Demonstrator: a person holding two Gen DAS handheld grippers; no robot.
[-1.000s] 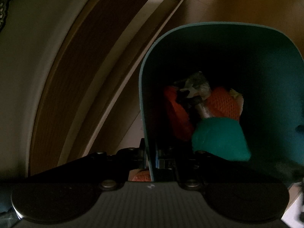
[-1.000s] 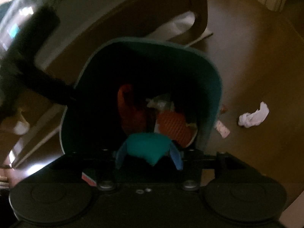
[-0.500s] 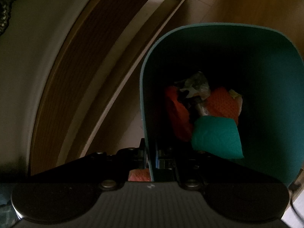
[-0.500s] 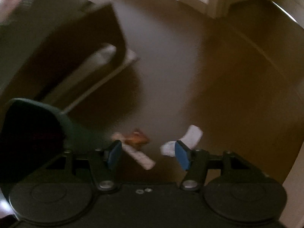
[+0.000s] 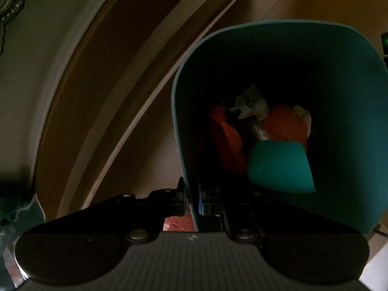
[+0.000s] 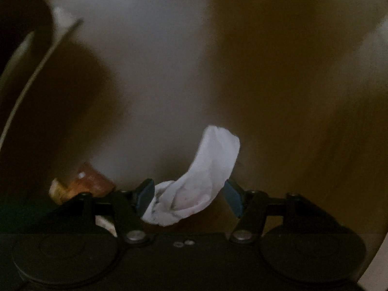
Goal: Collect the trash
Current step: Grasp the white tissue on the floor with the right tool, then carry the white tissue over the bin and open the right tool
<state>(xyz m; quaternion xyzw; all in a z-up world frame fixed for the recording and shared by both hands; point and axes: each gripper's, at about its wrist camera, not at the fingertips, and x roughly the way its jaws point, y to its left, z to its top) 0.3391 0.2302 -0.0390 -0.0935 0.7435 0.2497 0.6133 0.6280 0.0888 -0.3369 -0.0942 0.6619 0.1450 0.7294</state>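
Note:
In the left wrist view my left gripper (image 5: 192,201) is shut on the near left wall of a teal trash bin (image 5: 339,77) and holds it. Inside lie orange netting (image 5: 283,121), a crumpled grey wrapper (image 5: 249,101) and a teal piece (image 5: 278,167). In the right wrist view my right gripper (image 6: 189,198) is open low over the brown floor. A crumpled white tissue (image 6: 206,169) lies between its blue pads (image 6: 145,194), untouched by the right pad. An orange wrapper (image 6: 89,181) lies on the floor just left of the gripper.
A curved wooden furniture base with a pale edge (image 5: 150,77) runs left of the bin. A small pale scrap (image 6: 104,223) lies under the left finger of the right gripper. A dark furniture edge (image 6: 31,55) shows at the far left.
My right gripper has left the bin after dropping the teal piece inside, swung right and down to the floor, and now straddles the white tissue. The left gripper and bin barely moved.

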